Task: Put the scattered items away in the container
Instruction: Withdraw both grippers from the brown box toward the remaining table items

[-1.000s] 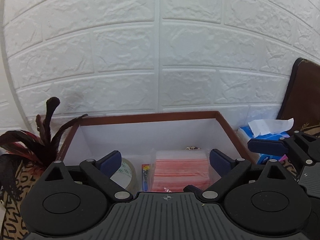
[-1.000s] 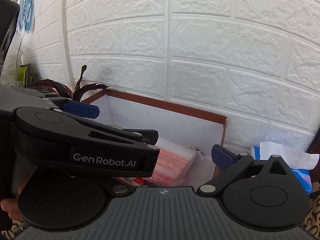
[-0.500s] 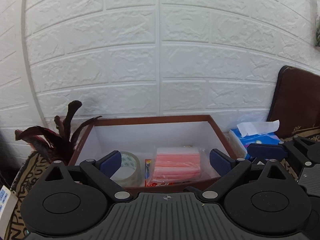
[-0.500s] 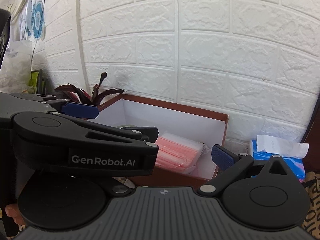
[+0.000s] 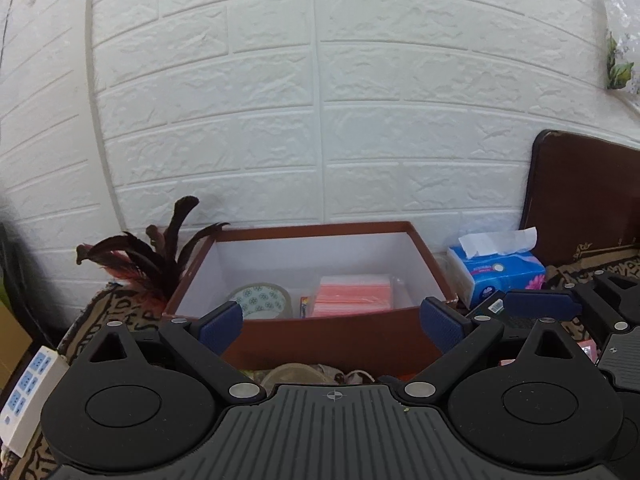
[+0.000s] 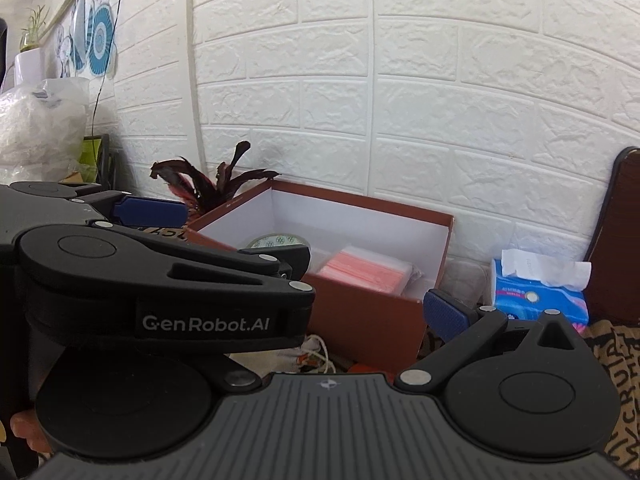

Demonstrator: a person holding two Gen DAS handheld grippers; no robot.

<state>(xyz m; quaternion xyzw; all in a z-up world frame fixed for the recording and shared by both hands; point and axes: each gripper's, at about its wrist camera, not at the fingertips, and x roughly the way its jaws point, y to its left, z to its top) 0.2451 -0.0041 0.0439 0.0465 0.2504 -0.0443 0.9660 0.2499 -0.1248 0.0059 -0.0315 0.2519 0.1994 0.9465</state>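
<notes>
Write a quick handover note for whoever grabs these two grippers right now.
Left gripper: open, empty, facing the brown cardboard box with white lining from its near side.
Right gripper: open, empty; its left finger is hidden behind the left gripper.
In the box: a clear tape roll with green print, a pink stack in a clear bag, and a small coloured packet between them.
Left to do: a round item and a corded white pouch lie in front of the box. The blue tissue pack sits to its right.

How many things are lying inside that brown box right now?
3 visible in the box: a tape roll at left, a small packet in the middle, pink sheets at right. More may hide behind the front wall.
</notes>
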